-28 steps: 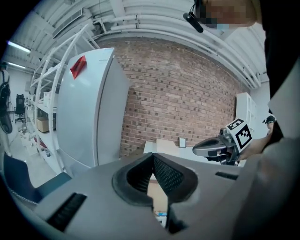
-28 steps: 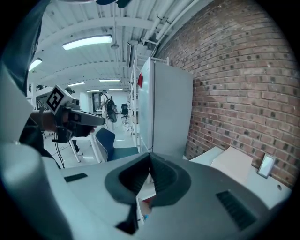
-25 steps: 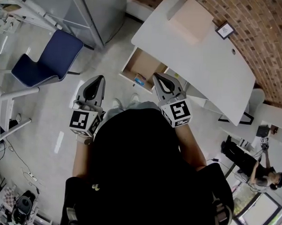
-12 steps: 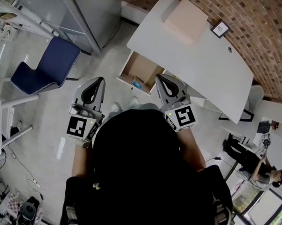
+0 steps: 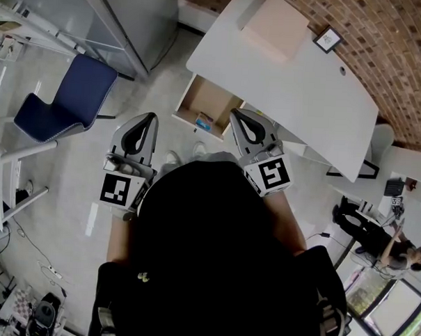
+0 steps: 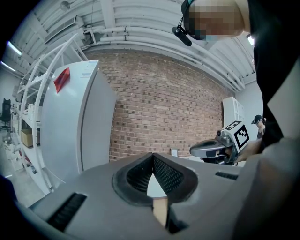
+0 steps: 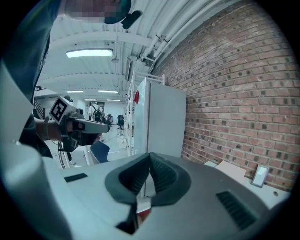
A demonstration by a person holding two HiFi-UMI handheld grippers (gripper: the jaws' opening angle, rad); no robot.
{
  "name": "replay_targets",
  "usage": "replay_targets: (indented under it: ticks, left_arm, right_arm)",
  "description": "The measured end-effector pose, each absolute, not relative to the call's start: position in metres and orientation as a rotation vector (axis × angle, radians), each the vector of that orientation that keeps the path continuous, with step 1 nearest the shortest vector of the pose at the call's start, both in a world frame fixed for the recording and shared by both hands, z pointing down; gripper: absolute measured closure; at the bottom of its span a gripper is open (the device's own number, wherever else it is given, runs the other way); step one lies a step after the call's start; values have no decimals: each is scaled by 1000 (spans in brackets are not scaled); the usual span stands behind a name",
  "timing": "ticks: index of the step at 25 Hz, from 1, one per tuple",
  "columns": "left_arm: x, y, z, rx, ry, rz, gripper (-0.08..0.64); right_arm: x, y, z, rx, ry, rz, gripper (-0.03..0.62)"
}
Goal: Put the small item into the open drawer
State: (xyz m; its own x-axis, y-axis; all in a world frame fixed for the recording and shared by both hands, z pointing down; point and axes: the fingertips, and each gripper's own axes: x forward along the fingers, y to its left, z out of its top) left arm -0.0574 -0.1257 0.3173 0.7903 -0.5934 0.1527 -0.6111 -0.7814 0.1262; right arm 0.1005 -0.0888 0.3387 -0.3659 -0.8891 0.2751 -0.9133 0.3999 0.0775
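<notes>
— Checked the left gripper (image 5: 148,121)?
— Checked. Shut tip to tip in its own view, with nothing gripped between the pads.
— And the right gripper (image 5: 239,120)?
— Same there: closed all the way, holding nothing.
— Found the small item (image 5: 204,120)?
— Found it inside the open drawer (image 5: 215,96), lying on the drawer's bottom by the edge nearest the person (image 5: 207,254). Bluish, too small to make out further.
— Touching either gripper?
— No, apart from both. In the head view, sits between the two gripper tips, closer to the right one.
— And the drawer itself?
— Pulled out from under the white table (image 5: 304,91), over the pale floor (image 5: 158,85), with its tan bottom showing.
— Anything on the table?
— A flat tan box (image 5: 276,27) near the far end, and a small framed picture (image 5: 327,39) just beside it, toward the brick wall (image 5: 383,39).
— Elsewhere?
— A blue chair (image 5: 64,98) well off to the left, near a tall pale cabinet (image 5: 144,15). As for the grippers, held out ahead of the person, pointing toward the table.
</notes>
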Motion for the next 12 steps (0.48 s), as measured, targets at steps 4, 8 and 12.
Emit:
replay_targets:
  ticks: [4,8,12]
  left_arm:
    - [-56,-125,319,2810,-950,166,557]
    - [-58,-125,318,2798,-961,162,557]
    - [-60,-123,318,2801,-957,166,557]
  right_arm:
    - [100,-88,340,1581,-2382,119,581]
    - [102,-86,342,1587,-2377,149,581]
    - [102,-83,343,1590,-2362,137,581]
